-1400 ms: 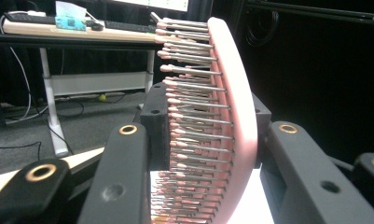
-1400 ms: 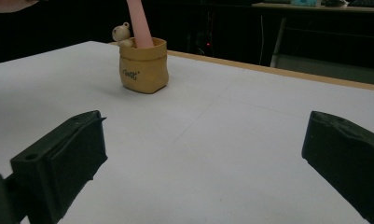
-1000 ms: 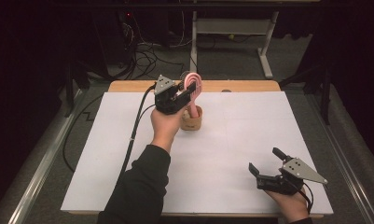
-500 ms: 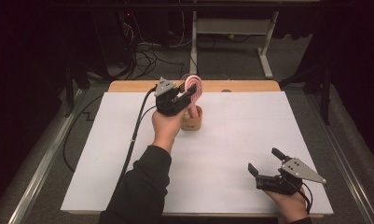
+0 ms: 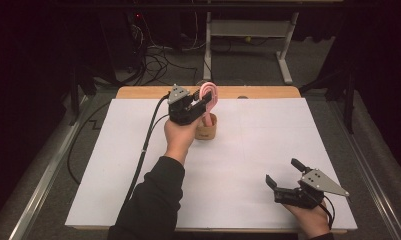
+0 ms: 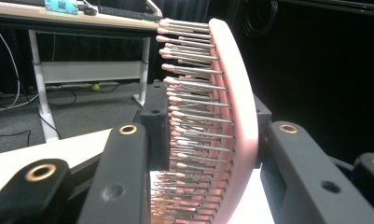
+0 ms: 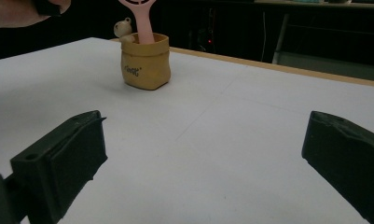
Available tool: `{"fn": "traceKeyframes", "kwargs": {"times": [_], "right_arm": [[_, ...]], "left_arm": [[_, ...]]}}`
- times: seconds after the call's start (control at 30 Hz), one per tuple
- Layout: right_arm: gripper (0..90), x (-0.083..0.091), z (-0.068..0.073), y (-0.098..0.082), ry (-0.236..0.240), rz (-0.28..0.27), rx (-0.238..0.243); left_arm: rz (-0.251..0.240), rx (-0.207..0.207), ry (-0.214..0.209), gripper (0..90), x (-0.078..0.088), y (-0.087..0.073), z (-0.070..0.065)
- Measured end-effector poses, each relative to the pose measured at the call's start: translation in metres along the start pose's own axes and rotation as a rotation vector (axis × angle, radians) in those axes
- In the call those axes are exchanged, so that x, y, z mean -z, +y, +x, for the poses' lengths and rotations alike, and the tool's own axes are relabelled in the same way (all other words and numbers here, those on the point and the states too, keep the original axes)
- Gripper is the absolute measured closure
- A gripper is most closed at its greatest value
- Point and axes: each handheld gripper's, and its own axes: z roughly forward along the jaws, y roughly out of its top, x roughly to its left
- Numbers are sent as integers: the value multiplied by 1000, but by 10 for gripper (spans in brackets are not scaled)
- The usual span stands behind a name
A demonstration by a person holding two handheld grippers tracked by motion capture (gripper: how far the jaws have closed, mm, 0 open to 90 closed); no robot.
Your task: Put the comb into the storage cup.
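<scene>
A pink hairbrush (image 5: 208, 94) stands upright with its handle inside a small tan pouch-shaped holder (image 5: 206, 130) near the back middle of the white table cover. My left gripper (image 5: 204, 100) is shut on the brush head, one jaw on each side of it. In the left gripper view the bristled head (image 6: 236, 107) sits between the two black jaws of the left gripper (image 6: 208, 130). My right gripper (image 5: 282, 171) rests low near the front right, open, with nothing between its jaws. From the right gripper (image 7: 205, 135) I see the holder (image 7: 145, 60) and the brush handle (image 7: 140, 18) farther off.
A white sheet (image 5: 248, 165) covers the table, with a wooden strip (image 5: 258, 92) showing along the back edge. Beyond it are a desk frame (image 5: 248, 30) and floor cables (image 5: 158, 60). A small figure (image 7: 122, 25) peeks from behind the holder.
</scene>
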Motion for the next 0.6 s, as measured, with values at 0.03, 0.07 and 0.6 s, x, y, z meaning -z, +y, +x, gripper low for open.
{"fn": "traceKeyframes", "kwargs": {"times": [0.03, 0.07, 0.6], "right_arm": [[1, 0, 0, 0, -1, 1, 0], [1, 0, 0, 0, -1, 0, 0], [1, 0, 1, 0, 2, 6, 6]], "left_arm": [[0, 1, 0, 629, 0, 0, 0], [1, 3, -2, 629, -1, -1, 1], [14, 4, 7, 622, -3, -3, 3]]}}
